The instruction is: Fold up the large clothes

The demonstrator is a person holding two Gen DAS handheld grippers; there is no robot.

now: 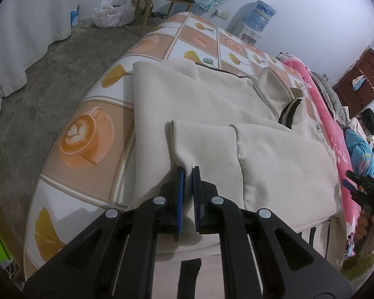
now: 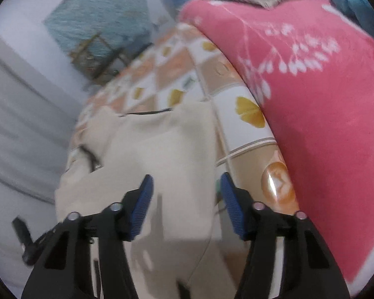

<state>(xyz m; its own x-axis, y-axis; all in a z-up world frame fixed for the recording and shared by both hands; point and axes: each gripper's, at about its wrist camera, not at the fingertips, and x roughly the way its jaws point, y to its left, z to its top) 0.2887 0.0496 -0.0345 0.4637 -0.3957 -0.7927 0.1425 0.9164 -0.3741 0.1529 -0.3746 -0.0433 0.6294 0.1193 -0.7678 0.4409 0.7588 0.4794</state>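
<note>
Left claw [image 1: 189,172]: matte black plastic body at the bottom centre of the left wrist view, two angular arms with long slots cut through them.
Left claw pads [image 1: 181,194]: flat blue strips lining the inner faces of the two fingers.
Left claw screws [image 1: 160,200]: four round silver heads, two on each arm.
Right claw [image 2: 187,186]: same black plastic build at the bottom of the right wrist view, blurred.
Right claw pads [image 2: 142,206]: blue, finely ribbed.
Right claw screws [image 2: 116,207]: four small silvery heads along the arms.
</note>
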